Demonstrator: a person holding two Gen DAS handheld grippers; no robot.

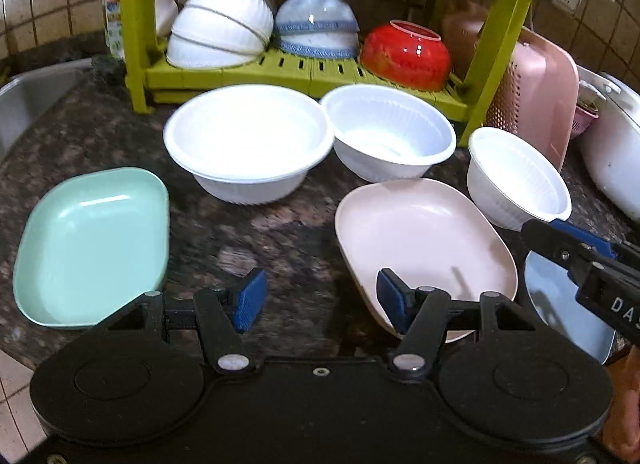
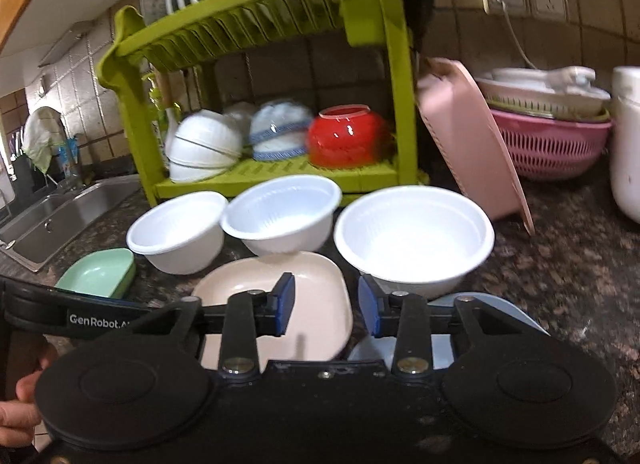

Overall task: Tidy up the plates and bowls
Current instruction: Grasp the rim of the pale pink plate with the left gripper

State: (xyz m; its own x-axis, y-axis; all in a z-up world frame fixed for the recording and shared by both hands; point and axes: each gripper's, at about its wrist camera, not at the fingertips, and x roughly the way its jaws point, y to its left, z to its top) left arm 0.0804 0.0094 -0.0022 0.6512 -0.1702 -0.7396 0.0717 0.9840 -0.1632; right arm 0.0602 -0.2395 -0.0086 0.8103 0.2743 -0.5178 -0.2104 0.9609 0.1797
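seven loose dishes sit on the dark stone counter (image 1: 100, 136) in front of the green rack (image 2: 256, 12), whose lower shelf already holds upturned bowls. largest is the wide white bowl (image 1: 248, 140), then the ribbed white bowl (image 1: 390, 132) touching it, then the small white bowl (image 1: 516, 176). around them lie three shallow plates: green plate (image 1: 94, 244), pink plate (image 1: 424, 236) and a blue plate (image 1: 560, 304) (mostly hidden). they look like thin, light, glossy plastic, likely slippery, so pinch a rim, not a wall. the left gripper (image 1: 318, 300) and right gripper (image 2: 326, 304) hover with jaws apart, holding nothing.
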